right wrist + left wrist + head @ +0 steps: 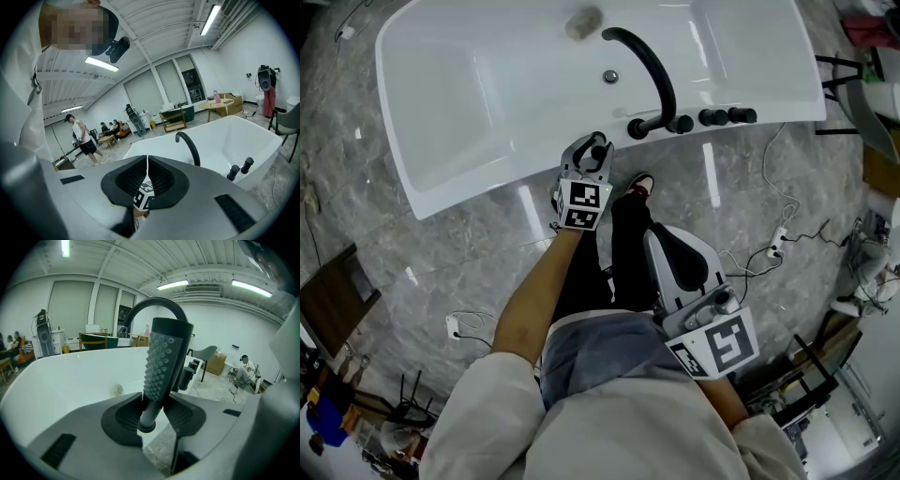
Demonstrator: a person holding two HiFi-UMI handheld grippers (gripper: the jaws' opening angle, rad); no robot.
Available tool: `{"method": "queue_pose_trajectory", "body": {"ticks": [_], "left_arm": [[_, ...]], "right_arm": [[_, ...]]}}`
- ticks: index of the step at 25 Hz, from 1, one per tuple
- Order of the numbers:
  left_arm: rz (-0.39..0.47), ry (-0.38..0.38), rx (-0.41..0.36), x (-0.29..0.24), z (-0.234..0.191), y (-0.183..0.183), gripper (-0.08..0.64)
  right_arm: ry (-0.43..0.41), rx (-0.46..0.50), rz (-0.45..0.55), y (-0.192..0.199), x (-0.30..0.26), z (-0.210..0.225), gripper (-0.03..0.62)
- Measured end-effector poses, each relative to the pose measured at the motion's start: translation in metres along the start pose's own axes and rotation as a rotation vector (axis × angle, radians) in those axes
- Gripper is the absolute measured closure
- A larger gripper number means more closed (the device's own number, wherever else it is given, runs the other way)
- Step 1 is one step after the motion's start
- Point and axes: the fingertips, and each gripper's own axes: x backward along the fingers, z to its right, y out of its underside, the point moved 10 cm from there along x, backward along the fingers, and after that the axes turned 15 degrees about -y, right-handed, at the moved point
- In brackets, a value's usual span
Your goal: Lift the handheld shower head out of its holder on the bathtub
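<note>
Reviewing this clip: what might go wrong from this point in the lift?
1. The left gripper clasps the handheld shower head at its thin neck, below the wider studded face; it may tip or slip.
2. The black spout arches just behind it; a careless lift may knock it.

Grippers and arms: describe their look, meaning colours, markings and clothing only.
The left gripper and right gripper have pale grey shells and black ribbed pads. Each carries a white cube printed with black square markers. The person wears cream sleeves, the left one ending above a bare forearm.
</note>
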Motion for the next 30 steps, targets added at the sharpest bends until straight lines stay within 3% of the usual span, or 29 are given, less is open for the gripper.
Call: {"method": "queue_pose_trajectory", "body": {"ticks": [10,30], "left_arm": [[-0.016,-0.003,-0.002,0.015,-0.006,0.005,0.419],[0.036,0.021,-0.029,0.045,-0.007,-0.021,0.419]], "right_arm": [[0.004,-0.003,0.009,0.000,-0.006,-0.003,0.572],[0.005,-0.009,0.039,-0.010,-0.010,-0.002,0.572]]}}
